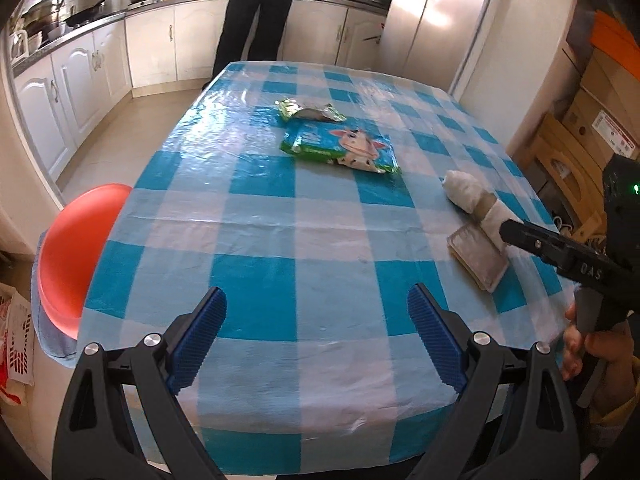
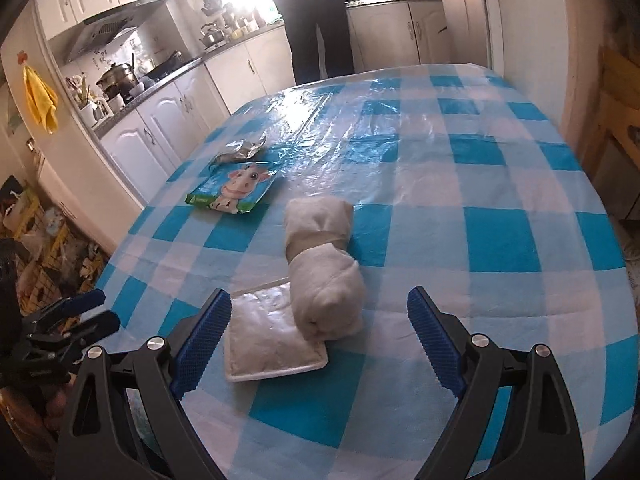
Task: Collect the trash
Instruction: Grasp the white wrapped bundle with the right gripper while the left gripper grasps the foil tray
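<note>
On the blue checked tablecloth lie a cow-print wrapper, a crumpled green and silver wrapper, a white rolled bundle with a tan band, and a flat white packet. My left gripper is open and empty over the table's near edge. My right gripper is open, its jaws standing either side of the bundle's near end and the packet; it also shows in the left wrist view.
A red stool stands at the table's left. A person in dark clothes stands at the far end by the white cabinets. Cardboard boxes are stacked to the right. Bags and clutter lie on the floor.
</note>
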A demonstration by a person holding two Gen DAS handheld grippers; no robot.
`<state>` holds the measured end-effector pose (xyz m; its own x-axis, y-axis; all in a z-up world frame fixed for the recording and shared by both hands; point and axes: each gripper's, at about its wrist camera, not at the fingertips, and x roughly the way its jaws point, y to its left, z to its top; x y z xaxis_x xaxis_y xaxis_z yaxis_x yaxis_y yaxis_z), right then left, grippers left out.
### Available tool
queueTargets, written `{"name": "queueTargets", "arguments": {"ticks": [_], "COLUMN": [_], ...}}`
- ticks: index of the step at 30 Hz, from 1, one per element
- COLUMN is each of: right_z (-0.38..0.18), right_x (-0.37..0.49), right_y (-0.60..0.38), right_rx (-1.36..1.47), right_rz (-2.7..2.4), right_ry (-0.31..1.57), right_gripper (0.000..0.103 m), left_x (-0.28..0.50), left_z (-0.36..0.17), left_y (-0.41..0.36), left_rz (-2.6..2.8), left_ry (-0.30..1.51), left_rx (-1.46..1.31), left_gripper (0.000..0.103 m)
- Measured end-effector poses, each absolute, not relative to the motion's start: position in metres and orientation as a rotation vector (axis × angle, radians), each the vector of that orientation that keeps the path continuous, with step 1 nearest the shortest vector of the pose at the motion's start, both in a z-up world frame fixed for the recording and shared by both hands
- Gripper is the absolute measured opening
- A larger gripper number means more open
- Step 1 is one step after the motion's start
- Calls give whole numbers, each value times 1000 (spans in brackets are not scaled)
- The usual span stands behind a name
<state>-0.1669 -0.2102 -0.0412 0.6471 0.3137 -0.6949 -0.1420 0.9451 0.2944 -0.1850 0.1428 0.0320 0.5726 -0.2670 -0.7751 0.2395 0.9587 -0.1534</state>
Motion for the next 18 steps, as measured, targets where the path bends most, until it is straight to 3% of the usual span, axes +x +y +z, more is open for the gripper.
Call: {"name": "queueTargets", "arguments": {"ticks": [3, 4, 5, 9, 11, 18], "right_z": [-41, -41, -41, -49, -53, -45], "right_x": [-162, -160, -158, -146, -143, -150], "right_y": [-213, -214, -213, -206, -205, -232], "right_rx": [219, 223, 226, 205, 197, 297], "right_rz": [248, 256, 268, 294, 298, 277], "right_ry": [820, 815, 811, 851, 859, 802], "right_gripper": [89, 84, 75, 61, 40, 37], "left_x": [-185, -184, -184, -189, -191, -196], "left_z": [31, 31, 31, 34, 34, 31], "left_y": [139, 136, 134, 122, 114, 66], "left_rz": [-313, -322, -335, -417, -471, -680], "left_ry": [919, 922, 921, 900, 898, 892], "left_rx": [-23, -19, -17, -5, 7, 113], "left_gripper": [92, 92, 92, 92, 92, 92]}}
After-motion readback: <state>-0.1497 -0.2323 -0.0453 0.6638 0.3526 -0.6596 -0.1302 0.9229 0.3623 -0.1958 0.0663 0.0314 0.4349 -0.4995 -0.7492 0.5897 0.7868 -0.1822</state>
